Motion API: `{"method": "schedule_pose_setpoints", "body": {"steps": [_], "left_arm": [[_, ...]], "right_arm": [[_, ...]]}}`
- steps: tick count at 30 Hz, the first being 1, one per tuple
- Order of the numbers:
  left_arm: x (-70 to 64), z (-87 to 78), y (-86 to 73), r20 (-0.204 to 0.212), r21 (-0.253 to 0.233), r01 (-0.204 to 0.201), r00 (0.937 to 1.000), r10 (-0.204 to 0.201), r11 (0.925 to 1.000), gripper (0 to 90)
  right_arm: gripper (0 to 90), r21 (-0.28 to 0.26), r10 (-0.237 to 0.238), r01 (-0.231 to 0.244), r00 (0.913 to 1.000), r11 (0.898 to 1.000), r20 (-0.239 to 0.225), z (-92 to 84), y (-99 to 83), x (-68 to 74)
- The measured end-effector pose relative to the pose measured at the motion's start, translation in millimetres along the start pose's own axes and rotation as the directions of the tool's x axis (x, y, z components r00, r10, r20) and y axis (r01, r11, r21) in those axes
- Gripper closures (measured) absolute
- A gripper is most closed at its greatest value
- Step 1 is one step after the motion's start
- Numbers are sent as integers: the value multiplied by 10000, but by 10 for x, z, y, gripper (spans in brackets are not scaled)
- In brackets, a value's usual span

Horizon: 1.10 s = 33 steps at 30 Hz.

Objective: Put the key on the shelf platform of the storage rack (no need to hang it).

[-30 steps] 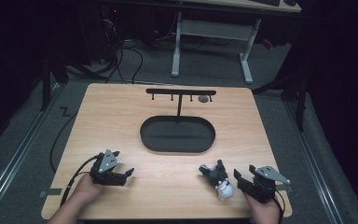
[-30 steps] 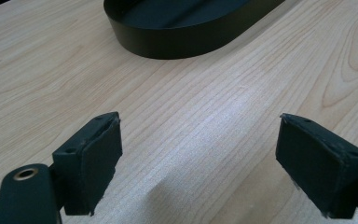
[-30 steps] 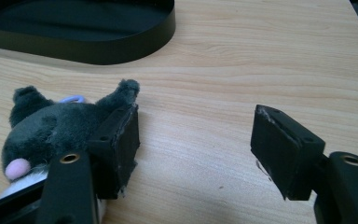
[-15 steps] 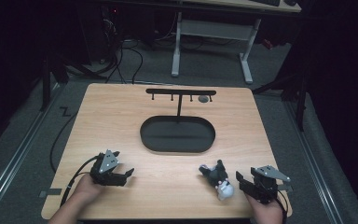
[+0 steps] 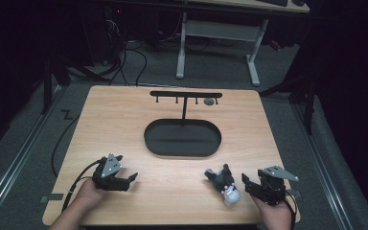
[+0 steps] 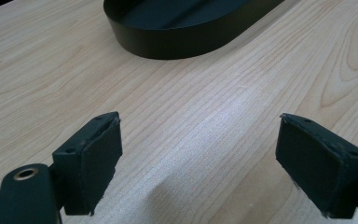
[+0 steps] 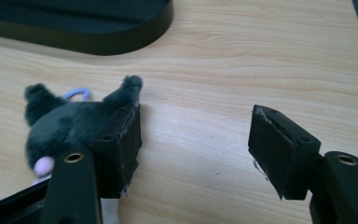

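High view: plush toy [image 5: 223, 183] is seen lying on the surface [image 5: 124, 129] near its front edge, just left of the right gripper [image 5: 249, 184], well apart from the left gripper [image 5: 127, 179]; the black oval tray [image 5: 182, 139] with its hook stand [image 5: 186, 94] sits farther back. Left gripper view: jaws are spread wide with nothing between them, only bare wood. Right gripper view: jaws have just been opening and stand released; the toy lies outside the gap, against the outer face of the left-hand jaw, with a pale loop [image 7: 77, 94] showing behind it. Risk, as judged: if closed now, only air is clamped; a sideways correction could shove the soft toy away or pinch just fur, so it slips when lifted.
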<state>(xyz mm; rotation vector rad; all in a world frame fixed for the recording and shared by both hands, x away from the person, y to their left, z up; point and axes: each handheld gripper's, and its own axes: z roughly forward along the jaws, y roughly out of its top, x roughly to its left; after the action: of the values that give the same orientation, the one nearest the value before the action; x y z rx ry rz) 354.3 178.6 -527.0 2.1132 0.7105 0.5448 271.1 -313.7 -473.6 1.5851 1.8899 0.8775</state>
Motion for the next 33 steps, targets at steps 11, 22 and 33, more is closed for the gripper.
{"method": "schedule_pose_setpoints", "body": {"steps": [11, 22, 33], "left_arm": [[2, -1, 0, -3, -35, 20, 10000, -20, 10000, 154], [-1, -15, -7, -60, -120, 1, 10000, -1, 9999, 154], [3, -10, -5, -30, -105, 53, 10000, -53, 9999, 154]], "right_arm": [[307, 760, 279, -280, 9996, 9967, 26, 121, -19, -111], [286, 1533, -166, 191, 9997, 9880, -178, 234, -5, -7], [276, 2398, -746, 785, 9969, 9676, -252, 222, 102, 94]]}}
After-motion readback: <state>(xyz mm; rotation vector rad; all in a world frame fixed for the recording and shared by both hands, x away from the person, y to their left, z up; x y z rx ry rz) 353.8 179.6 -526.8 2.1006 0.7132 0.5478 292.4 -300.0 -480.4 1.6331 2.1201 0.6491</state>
